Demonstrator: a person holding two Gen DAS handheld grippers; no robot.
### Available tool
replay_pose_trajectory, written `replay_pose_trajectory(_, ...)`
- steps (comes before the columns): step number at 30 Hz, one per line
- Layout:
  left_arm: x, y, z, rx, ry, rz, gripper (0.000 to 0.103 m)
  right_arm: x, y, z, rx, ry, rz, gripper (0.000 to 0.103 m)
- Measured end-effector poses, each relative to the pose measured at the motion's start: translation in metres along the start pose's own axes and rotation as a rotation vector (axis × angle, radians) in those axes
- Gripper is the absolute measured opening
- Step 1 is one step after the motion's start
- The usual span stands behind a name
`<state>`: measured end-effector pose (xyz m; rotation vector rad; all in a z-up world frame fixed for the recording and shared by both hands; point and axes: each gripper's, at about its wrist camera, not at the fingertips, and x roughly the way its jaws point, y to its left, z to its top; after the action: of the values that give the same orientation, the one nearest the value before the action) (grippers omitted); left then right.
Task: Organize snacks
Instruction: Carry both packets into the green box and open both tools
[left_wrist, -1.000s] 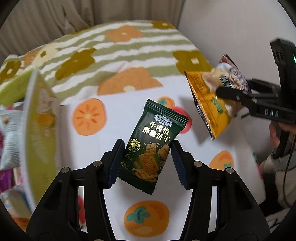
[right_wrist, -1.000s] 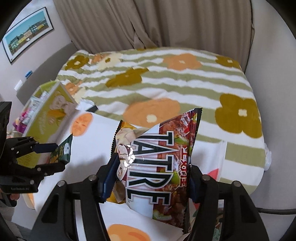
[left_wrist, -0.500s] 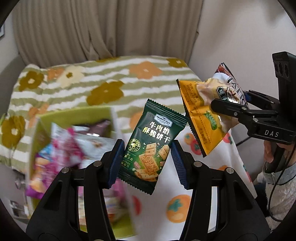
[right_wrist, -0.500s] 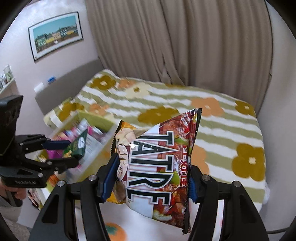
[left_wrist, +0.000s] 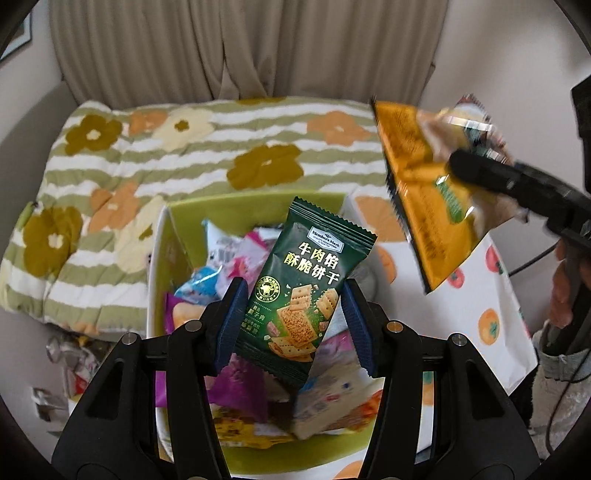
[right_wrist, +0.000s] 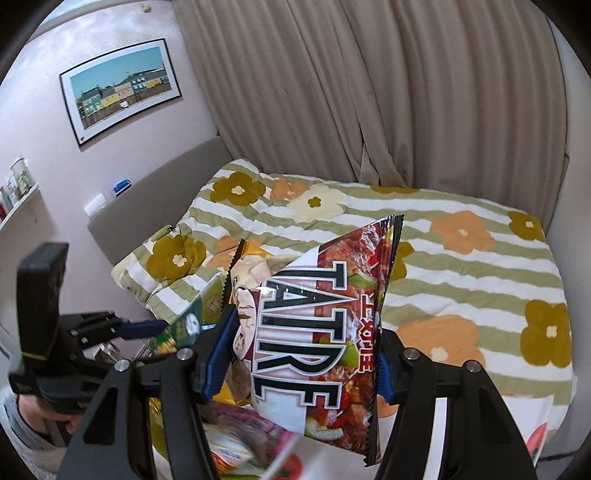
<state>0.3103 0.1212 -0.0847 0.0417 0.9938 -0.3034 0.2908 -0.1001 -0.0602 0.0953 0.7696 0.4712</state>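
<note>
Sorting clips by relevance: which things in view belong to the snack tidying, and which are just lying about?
Part of the job:
- dark green cracker packet, in the left gripper
- red-and-white snack bag and orange bag, in the right gripper
- green box of snack packets

Lying about:
- flowered striped quilt
- beige curtain
- framed picture

Soft even daylight, glare on red snack bag (right_wrist: 317, 332), motion-blurred orange bag (left_wrist: 436, 192), fisheye-curved dark corners
</note>
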Motion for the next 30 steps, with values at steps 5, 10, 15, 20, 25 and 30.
replay_pose_trajectory(5, 0.014, 0.018, -0.01, 0.009, 0.044, 0.02, 0.093, 0.008, 0.015, 0.004, 0.017, 0.025, -0.04, 0.059)
replay_pose_trajectory(10, 0.007, 0.038, -0.019, -0.024, 0.022, -0.03, 0.102, 0.019, 0.024, 0.006, 0.026, 0.053, -0.057, 0.059)
replay_pose_trajectory(15, 0.007, 0.054, -0.02, 0.012, 0.016, -0.006, 0.102, 0.043, 0.041, 0.009, 0.033, 0.086, -0.062, 0.06)
replay_pose_trajectory(20, 0.009, 0.071, -0.021, 0.034, 0.012, 0.01, 0.102, 0.078, 0.055, 0.014, 0.06, 0.125, -0.033, 0.061)
replay_pose_trajectory(25, 0.014, 0.085, -0.026, 0.011, 0.03, 0.027, 0.102, 0.112, 0.06, 0.014, 0.108, 0.158, -0.007, 0.073)
replay_pose_trajectory(30, 0.02, 0.087, -0.033, 0.006, 0.048, 0.043, 0.102, 0.115, 0.054, 0.004, 0.13, 0.139, -0.014, 0.098)
